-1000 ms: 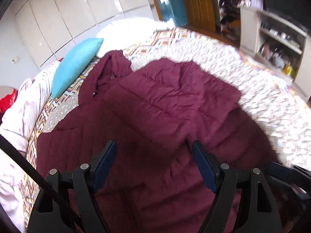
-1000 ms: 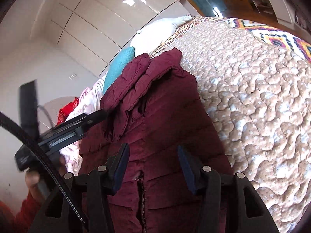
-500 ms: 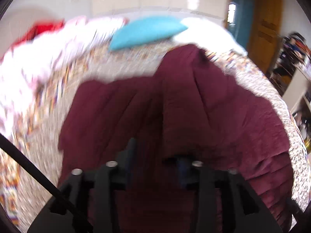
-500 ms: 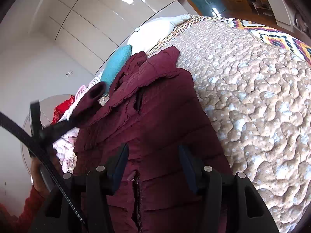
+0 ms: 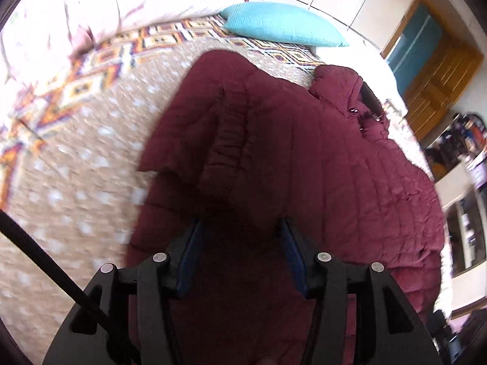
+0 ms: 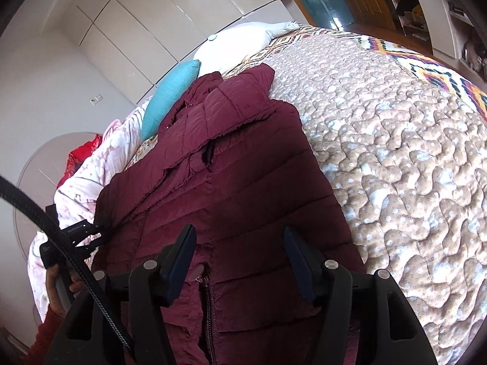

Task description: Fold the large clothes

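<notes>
A large maroon quilted puffer jacket lies spread on the bed, hood toward the pillows. It also shows in the right wrist view, zipper running toward me. My left gripper has jaws set around a bunched fold of the jacket's sleeve, which fills the gap between the blue pads. In the right wrist view the left gripper sits at the jacket's left edge. My right gripper is open and empty, hovering over the jacket's front near the zipper.
The bed has a beige quilted cover with a patterned border. A turquoise pillow and a white pillow lie at the head. A pink-white duvet is bunched at the left. Shelves stand at the right.
My left gripper swung left across the jacket, narrowed its jaws onto the sleeve fold and carried it over the body. The right gripper stayed nearly still and open.
</notes>
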Demonstrator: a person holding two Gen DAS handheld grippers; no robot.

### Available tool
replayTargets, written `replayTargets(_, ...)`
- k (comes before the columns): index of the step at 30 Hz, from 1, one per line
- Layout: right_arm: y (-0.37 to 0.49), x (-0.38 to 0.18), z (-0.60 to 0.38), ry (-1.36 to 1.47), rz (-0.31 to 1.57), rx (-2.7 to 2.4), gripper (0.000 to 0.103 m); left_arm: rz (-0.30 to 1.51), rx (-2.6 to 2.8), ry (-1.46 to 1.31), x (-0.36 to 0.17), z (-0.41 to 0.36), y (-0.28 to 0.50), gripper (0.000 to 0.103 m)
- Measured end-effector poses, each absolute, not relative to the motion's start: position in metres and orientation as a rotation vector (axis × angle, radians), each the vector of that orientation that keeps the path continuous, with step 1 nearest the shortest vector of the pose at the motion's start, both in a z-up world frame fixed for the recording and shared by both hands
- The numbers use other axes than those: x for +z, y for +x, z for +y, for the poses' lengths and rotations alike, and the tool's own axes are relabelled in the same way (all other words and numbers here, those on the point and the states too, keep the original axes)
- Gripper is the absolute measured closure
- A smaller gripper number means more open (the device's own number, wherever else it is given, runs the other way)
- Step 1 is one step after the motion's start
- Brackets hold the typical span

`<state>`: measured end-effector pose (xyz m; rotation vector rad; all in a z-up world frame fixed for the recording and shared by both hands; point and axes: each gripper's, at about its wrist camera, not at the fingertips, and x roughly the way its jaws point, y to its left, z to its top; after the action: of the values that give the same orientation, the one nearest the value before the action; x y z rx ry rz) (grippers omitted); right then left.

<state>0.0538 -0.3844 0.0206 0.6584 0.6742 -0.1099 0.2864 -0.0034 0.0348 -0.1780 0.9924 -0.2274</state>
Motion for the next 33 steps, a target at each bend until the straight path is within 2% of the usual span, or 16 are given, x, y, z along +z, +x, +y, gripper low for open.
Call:
replayTargets(3, 0.057, 0.021, -0.382, 0.637, 0.688, -0.110, 0.034, 0.936, -0.218, -0.093, 0.055, 0.000, 0.273, 0.052)
replayTargets(8, 0.070, 0.023, -0.368, 0.532, 0.747, -0.119, 0.020, 0.870, -0.178, 0.055, 0.073, 0.007, 0.257, 0.051)
replayTargets(14, 0.079, 0.022, -0.351, 0.406, 0.800, -0.161, 0.014, 0.854, -0.176, 0.148, 0.073, 0.026, 0.226, 0.050)
replayTargets(28, 0.102, 0.024, -0.329, 0.193, 0.943, -0.280, 0.007, 0.959, -0.130, 0.158, 0.041, 0.071, 0.157, 0.049)
replayTargets(33, 0.108, 0.058, -0.327, 0.154, 0.942, -0.283, 0.016, 0.933, -0.162, 0.158, 0.048, 0.061, 0.150, 0.049)
